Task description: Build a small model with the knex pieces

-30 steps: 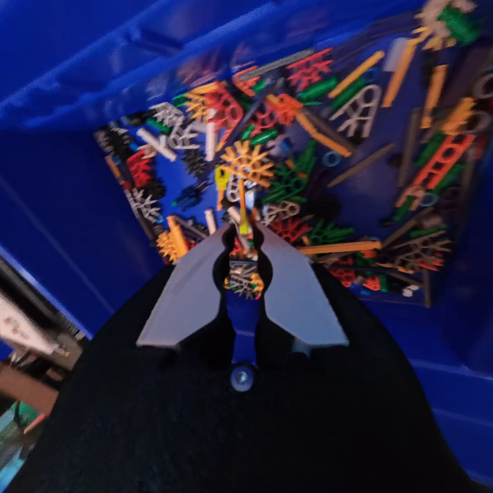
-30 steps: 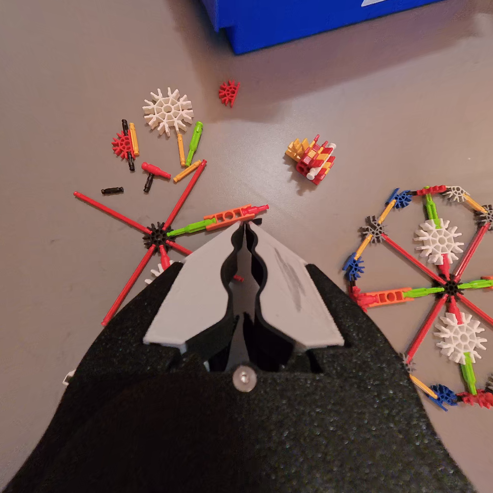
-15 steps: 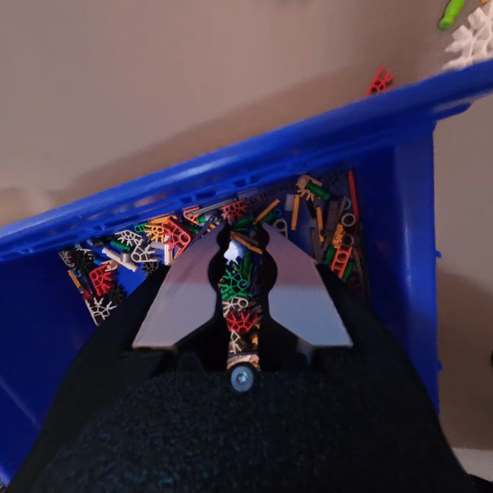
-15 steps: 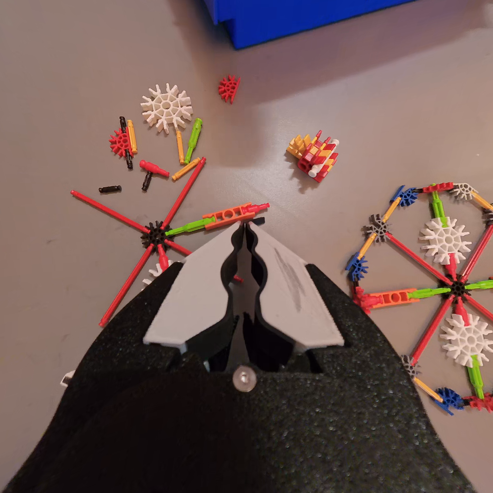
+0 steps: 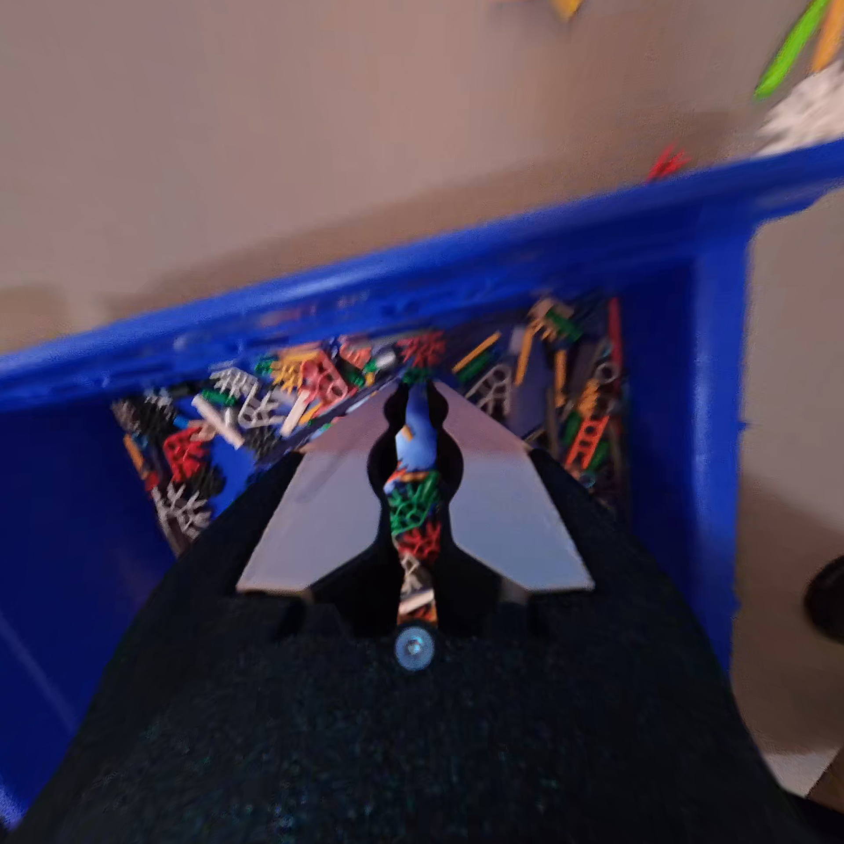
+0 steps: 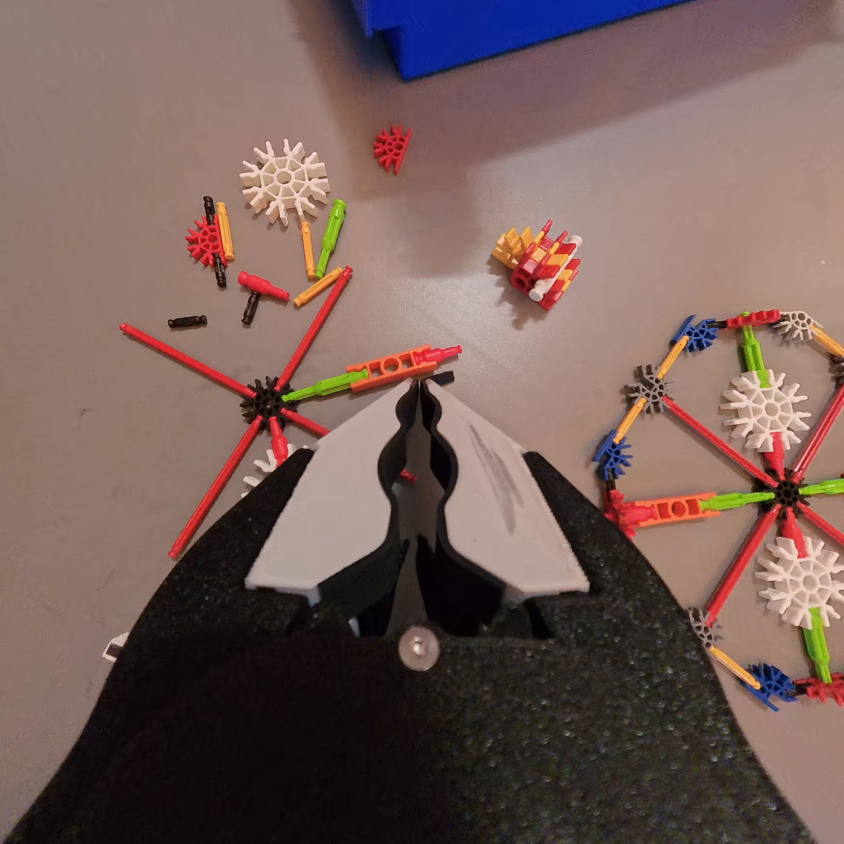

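Note:
My left gripper (image 5: pixel 416 392) hovers over an open blue bin (image 5: pixel 411 292) full of mixed plastic building rods and connectors (image 5: pixel 319 388). Its jaws stand a narrow slit apart and nothing shows between the tips; the view is blurred. My right gripper (image 6: pixel 419 383) is shut on a small black piece (image 6: pixel 444 378) that sticks out to the right of its tips. It hangs just above the table, next to an orange connector (image 6: pixel 388 365) on a green rod that joins a black hub (image 6: pixel 267 402) with red spokes.
A built spoked wheel (image 6: pixel 785 491) lies at the right. A white snowflake connector (image 6: pixel 284 180), a red half connector (image 6: pixel 392 148), a red-and-yellow cluster (image 6: pixel 539 265) and loose short rods (image 6: pixel 329 237) lie on the grey table. The bin's corner (image 6: pixel 502 32) is at the far edge. About 20 cm separates my left fingertips from my right. Between my right fingertips and the black hub (image 6: pixel 267 402) there is roughly 6 cm.
My left gripper rose out of the bin and tilted up, so the bin's far rim and the table came into view; its jaws narrowed. The right gripper barely drifted, still holding the black piece.

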Action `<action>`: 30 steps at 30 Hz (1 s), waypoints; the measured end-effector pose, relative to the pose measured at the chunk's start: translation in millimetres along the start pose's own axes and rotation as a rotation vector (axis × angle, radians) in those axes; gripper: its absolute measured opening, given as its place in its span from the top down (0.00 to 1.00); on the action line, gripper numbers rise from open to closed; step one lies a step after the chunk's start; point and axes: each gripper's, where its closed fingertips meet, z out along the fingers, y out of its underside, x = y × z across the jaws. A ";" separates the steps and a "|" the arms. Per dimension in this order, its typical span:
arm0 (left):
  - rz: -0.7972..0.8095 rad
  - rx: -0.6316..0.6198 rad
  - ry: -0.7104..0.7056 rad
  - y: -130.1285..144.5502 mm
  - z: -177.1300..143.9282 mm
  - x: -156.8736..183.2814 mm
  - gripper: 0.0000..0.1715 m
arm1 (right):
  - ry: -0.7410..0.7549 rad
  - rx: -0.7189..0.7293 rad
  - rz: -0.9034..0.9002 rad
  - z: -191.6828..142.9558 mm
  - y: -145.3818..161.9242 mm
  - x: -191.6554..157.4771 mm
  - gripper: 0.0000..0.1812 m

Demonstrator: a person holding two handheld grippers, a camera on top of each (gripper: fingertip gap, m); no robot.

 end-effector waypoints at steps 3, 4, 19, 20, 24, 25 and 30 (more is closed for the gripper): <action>0.009 0.011 0.024 -6.8 9.2 6.6 0.94 | -0.002 -0.003 -0.001 0.8 0.5 -0.4 1.00; 0.012 -0.012 0.011 -2.7 14.1 4.1 0.93 | -0.002 -0.003 -0.001 0.8 0.5 -0.4 1.00; -0.020 0.025 0.033 -10.8 13.4 1.6 0.96 | 0.004 0.000 -0.002 -1.2 -0.4 0.4 1.00; -0.021 0.021 0.038 -10.5 17.3 2.4 0.95 | 0.004 -0.001 -0.003 -1.1 -0.3 0.2 1.00; -0.059 -0.010 0.068 -3.3 18.5 4.7 0.96 | 0.006 0.001 -0.001 -1.8 -0.5 0.8 1.00; -0.071 -0.051 0.064 3.6 16.6 3.9 0.96 | 0.006 0.002 0.000 -2.0 -0.5 1.0 1.00; -0.077 -0.171 0.003 31.8 5.0 -5.1 0.96 | 0.006 0.000 -0.004 -1.9 -0.6 0.4 1.00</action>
